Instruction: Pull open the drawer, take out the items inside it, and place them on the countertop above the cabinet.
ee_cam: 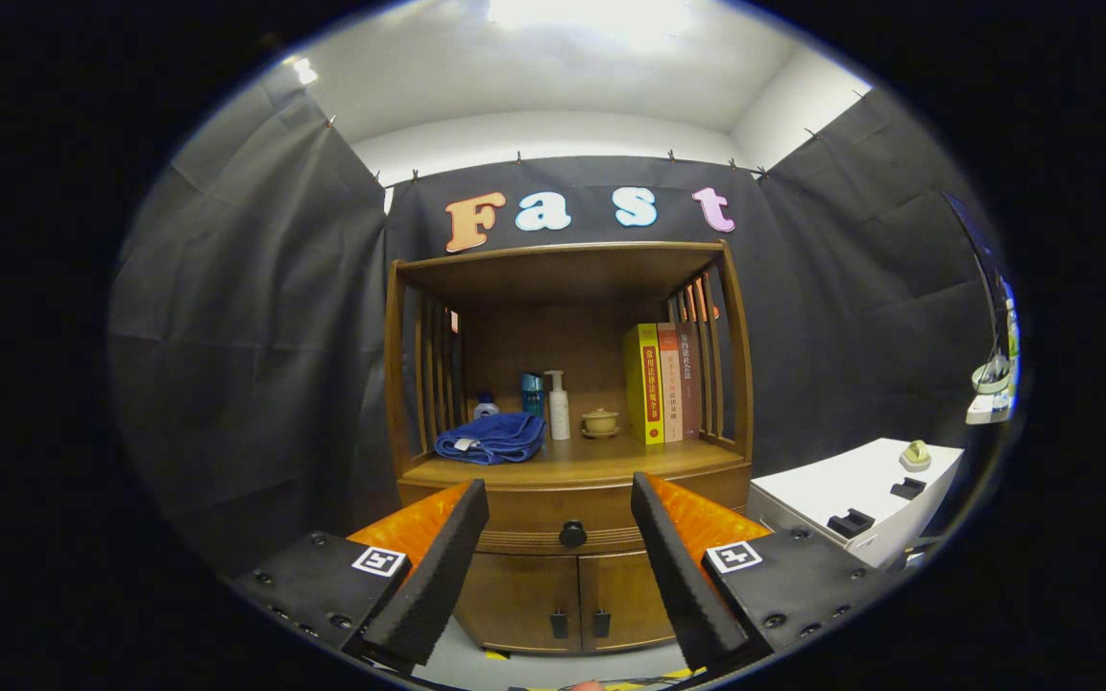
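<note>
Gripper (561,537) is spread wide, well short of the drawer (572,513) — I'd centre on the knob (572,534), pinch it, then pull straight back.

Tool (561,537) spread wide — shut drawer (572,513) and its knob (572,534) ahead between fingers.

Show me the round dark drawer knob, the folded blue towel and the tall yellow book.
Round dark drawer knob (572,534): gripper view, its front face.
Folded blue towel (492,437): gripper view, its top fold.
Tall yellow book (647,384): gripper view, its spine.
</note>
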`<act>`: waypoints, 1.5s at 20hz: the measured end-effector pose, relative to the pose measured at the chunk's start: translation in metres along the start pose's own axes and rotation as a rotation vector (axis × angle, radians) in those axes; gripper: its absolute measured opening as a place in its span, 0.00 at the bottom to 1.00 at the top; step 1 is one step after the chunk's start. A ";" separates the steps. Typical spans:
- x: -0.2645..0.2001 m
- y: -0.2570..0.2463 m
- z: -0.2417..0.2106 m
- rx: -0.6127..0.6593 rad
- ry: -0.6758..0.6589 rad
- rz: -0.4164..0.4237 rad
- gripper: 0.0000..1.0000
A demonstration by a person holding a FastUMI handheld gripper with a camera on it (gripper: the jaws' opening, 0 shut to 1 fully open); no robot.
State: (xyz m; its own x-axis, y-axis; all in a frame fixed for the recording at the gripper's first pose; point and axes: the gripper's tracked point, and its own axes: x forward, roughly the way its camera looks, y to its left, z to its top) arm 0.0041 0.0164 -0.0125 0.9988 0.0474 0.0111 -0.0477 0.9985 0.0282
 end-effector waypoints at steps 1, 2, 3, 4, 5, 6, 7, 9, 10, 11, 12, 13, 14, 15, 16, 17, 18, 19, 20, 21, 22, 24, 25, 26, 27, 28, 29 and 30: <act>0.003 0.001 -0.004 0.001 0.001 0.003 0.98; 0.009 0.004 -0.008 0.000 0.002 0.011 0.98; 0.015 0.006 -0.011 -0.003 -0.002 0.016 0.98; 0.023 0.006 -0.015 -0.009 -0.005 0.016 0.98; 0.034 0.005 -0.020 -0.015 -0.010 0.018 0.98; 0.045 0.006 -0.027 -0.021 -0.009 0.021 0.98; 0.059 0.007 -0.036 -0.025 -0.003 0.021 0.98; 0.083 0.009 -0.056 -0.024 0.012 0.027 0.98; 0.096 0.008 -0.065 -0.028 0.010 0.024 0.98; 0.110 0.007 -0.074 -0.038 0.009 0.011 0.98; 0.124 0.003 -0.087 -0.050 0.016 -0.002 0.98; 0.135 0.000 -0.100 -0.054 0.028 -0.011 0.98; 0.150 0.001 -0.111 -0.052 0.042 -0.015 0.98; 0.160 0.000 -0.121 -0.043 0.052 -0.017 0.98; 0.169 0.001 -0.130 -0.035 0.062 -0.021 0.98; 0.178 0.000 -0.140 -0.031 0.075 -0.026 0.98; 0.186 -0.001 -0.149 -0.032 0.084 -0.030 0.98; 0.194 0.000 -0.160 -0.032 0.102 -0.026 0.98; 0.202 0.001 -0.172 -0.033 0.120 -0.020 0.98; 0.209 0.001 -0.180 -0.038 0.133 -0.016 0.98; 0.215 0.001 -0.187 -0.039 0.143 -0.016 0.98; 0.224 0.000 -0.197 -0.047 0.157 -0.013 0.98; 0.229 -0.003 -0.199 -0.055 0.160 -0.018 0.97; 0.233 -0.005 -0.200 -0.061 0.159 -0.019 0.97; 0.238 -0.007 -0.201 -0.063 0.159 -0.016 0.96; 0.243 -0.007 -0.201 -0.063 0.154 -0.015 0.95; 0.248 -0.012 -0.203 -0.061 0.155 -0.026 0.95; 0.252 -0.015 -0.207 -0.053 0.168 -0.030 0.94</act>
State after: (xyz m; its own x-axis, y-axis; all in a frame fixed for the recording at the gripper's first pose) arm 0.2587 0.0194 -0.2173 0.9875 0.0172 -0.1566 -0.0217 0.9994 -0.0271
